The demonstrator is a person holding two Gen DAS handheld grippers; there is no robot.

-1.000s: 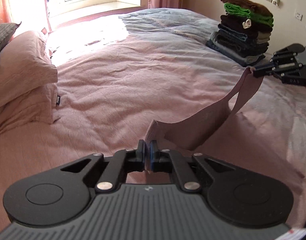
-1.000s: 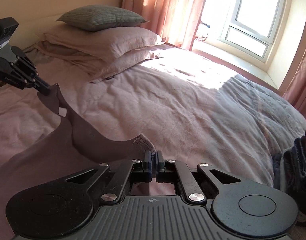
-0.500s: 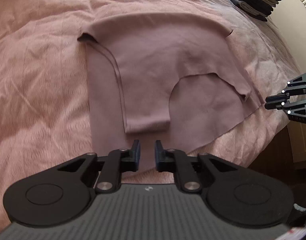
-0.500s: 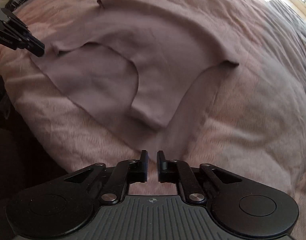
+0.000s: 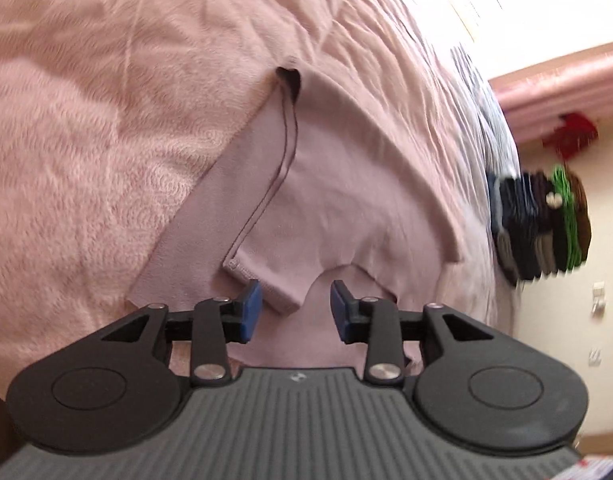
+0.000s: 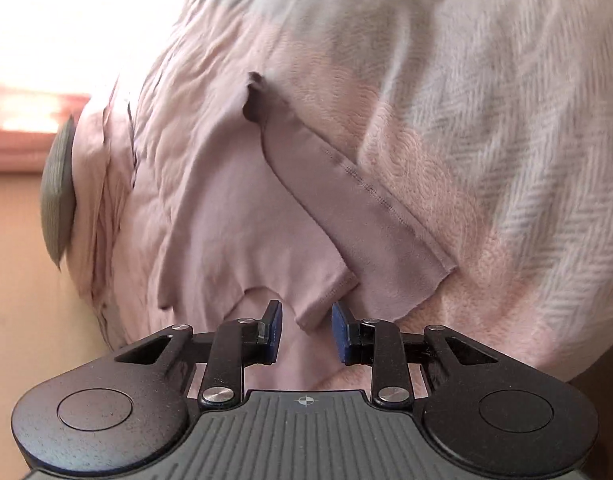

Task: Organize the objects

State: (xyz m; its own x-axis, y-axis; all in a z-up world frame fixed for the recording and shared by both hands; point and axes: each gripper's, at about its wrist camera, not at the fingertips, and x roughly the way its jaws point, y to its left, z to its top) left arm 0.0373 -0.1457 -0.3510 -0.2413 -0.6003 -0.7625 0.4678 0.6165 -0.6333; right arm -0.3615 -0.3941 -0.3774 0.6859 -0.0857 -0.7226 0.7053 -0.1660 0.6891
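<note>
A mauve top (image 5: 326,200) lies spread flat on the pink bedspread (image 5: 86,140), its shoulder straps toward me. My left gripper (image 5: 295,309) hovers over one strap end, which lies between the blue pads without being pressed; the jaws are opening. In the right wrist view the same top (image 6: 246,220) lies near the bed's edge. My right gripper (image 6: 306,330) is over the other strap end, its jaws also opening, pads clear of the cloth.
A stack of folded dark and green clothes (image 5: 542,224) sits on the far part of the bed by the wall. Pillows, the top one grey (image 6: 58,188), are piled at the bed's head. The bed's near edge (image 6: 106,336) drops off beside the right gripper.
Both grippers let go of the top's straps and opened. The top went from hanging between them to lying flat on the bed. Both views have rolled sideways and dropped closer to the cloth.
</note>
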